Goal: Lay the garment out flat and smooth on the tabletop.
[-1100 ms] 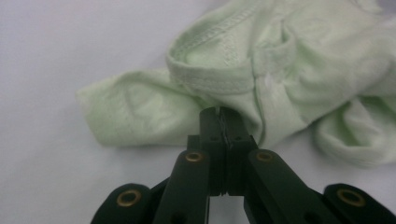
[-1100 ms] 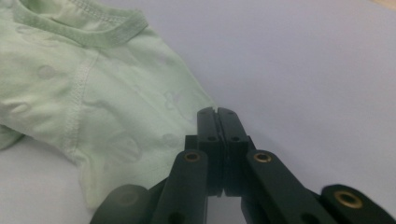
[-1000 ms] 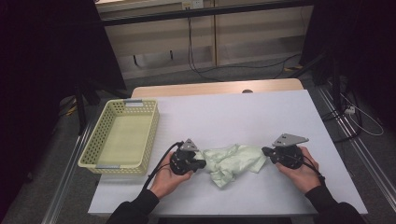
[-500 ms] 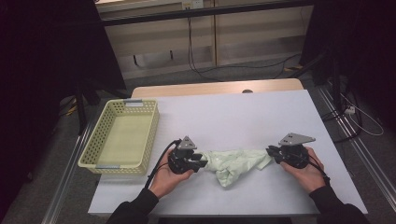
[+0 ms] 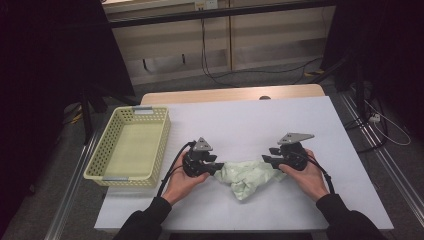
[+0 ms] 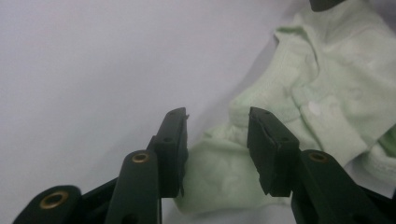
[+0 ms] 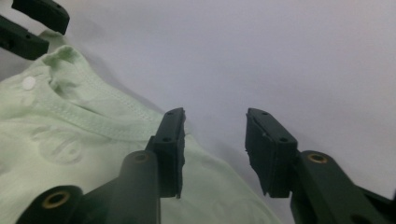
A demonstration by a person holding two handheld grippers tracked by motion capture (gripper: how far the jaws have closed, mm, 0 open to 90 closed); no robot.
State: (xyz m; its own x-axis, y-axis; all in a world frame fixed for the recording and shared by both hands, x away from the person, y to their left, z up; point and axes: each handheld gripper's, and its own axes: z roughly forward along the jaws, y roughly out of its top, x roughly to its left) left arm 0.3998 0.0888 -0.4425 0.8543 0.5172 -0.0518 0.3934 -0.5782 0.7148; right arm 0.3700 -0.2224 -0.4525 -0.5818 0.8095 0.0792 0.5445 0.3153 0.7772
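Green garment (image 5: 248, 176) lies crumpled on the table (image 5: 250, 120) between both grippers.
Left gripper (image 5: 216, 170) and right gripper (image 5: 265, 161) have just been opening; their fingers stand parted at the cloth's ends, gripping nothing.

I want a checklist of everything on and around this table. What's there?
Surface: white table top, wooden strip at its far edge.
Job's things: crumpled pale green garment lying on the table between the grippers.
Clutter: empty yellow basket at the table's left edge.
Grippers: left hand-held gripper has just been opening, garment edge between the jaws, not pinched; right hand-held gripper has just been opening, jaws apart beside the garment.
Cables: black cable trailing from the left gripper; more on the floor behind.
Surroundings: dark room, wooden panels at the back.
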